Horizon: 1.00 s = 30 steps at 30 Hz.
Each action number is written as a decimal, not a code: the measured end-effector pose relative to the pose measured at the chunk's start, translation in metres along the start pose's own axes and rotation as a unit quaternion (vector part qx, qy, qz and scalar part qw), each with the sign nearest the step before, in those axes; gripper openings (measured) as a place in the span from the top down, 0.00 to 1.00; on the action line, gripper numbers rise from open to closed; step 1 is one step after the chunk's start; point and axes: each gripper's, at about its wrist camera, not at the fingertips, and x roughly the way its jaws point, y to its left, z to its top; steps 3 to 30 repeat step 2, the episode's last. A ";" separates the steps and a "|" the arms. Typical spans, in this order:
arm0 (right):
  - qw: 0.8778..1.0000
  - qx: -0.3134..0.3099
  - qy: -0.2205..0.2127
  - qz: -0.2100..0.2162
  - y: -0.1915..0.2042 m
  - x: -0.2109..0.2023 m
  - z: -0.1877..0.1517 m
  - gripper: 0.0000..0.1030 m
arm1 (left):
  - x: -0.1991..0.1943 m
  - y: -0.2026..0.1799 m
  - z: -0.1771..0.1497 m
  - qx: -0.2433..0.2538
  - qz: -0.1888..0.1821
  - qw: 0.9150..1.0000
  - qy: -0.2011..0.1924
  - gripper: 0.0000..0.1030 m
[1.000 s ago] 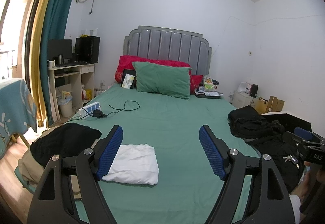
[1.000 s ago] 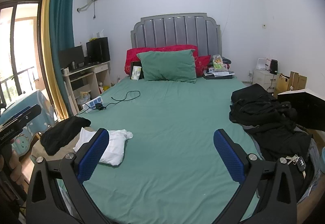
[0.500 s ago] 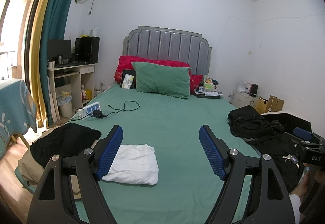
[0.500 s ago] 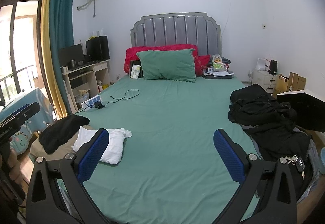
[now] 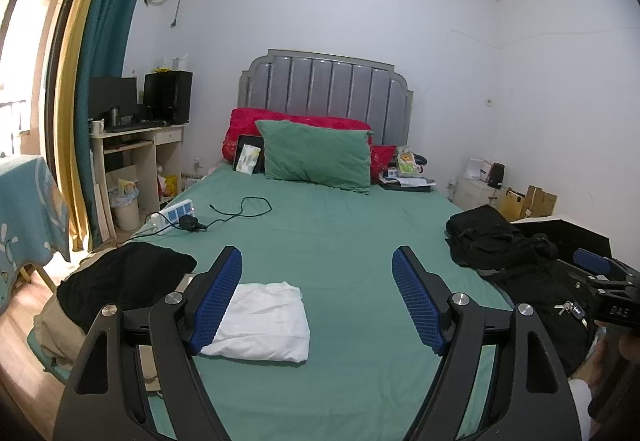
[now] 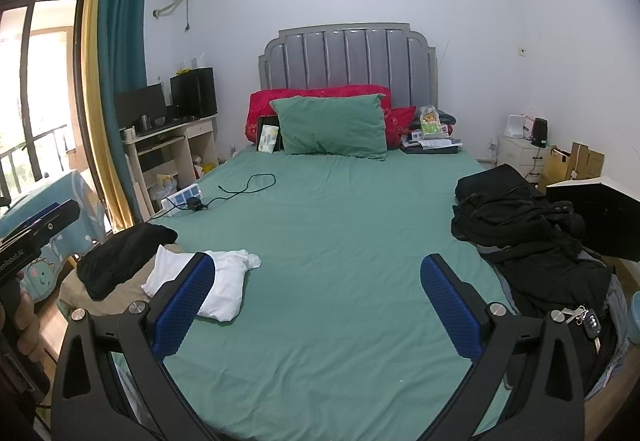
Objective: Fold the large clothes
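Observation:
A folded white garment lies on the green bed near its front left corner; it also shows in the right wrist view. A dark garment lies on a beige one at the left edge. A heap of black clothes sits at the right edge, also seen in the right wrist view. My left gripper is open and empty above the bed's front. My right gripper is open and empty, held apart from all clothes.
A power strip with a black cable lies on the left of the bed. Green and red pillows lean at the headboard. Keys lie on the black heap. A desk stands left, boxes right.
The right wrist view has shifted slightly, so the room sits a little lower and to the left. The left gripper has barely moved. Both stay open.

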 end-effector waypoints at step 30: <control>1.000 0.000 0.001 0.000 0.000 0.000 -0.001 0.01 | 0.000 0.000 -0.001 -0.004 -0.008 1.000 0.003 0.22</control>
